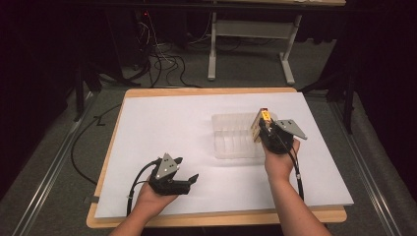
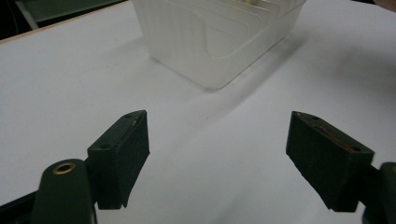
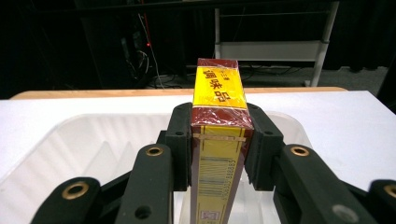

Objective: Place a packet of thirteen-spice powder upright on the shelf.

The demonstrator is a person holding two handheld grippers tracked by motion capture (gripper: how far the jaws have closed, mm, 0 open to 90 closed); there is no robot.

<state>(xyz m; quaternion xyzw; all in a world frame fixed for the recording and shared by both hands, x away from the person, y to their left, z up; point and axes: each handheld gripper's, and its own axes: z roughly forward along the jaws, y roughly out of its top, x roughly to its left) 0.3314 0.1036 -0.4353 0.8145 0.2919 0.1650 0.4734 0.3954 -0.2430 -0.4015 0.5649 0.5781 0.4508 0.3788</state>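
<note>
Over the right end of the bin [image 1: 235,135], the right gripper [image 1: 265,129] holds a box [image 3: 218,140] upright, jaws clamped on its two broad faces with the narrow barcode edge facing the camera. Box is red and yellow, wrapped in clear film that shows creases and glare in the right gripper view; judged light, a stiff carton, but slick under the film, so it could slide in the pads if the grip loosens or the hand tilts. Pads sit about mid-height on the carton, which looks a sound place to hold: flat faces, squarely opposed, with the top standing clear above the jaws. Squeezing hard would likely dent the thin card; a moderate hold should do. Bin is translucent plastic with upright ribs forming slots, resting on the white sheet [image 1: 162,128] that covers the table [image 1: 216,216]; it is probably light and could shift if the box catches a rib. Left gripper [image 1: 187,178] rests near the front left of the sheet, well apart from the bin, jaws apart with nothing between them.
</note>
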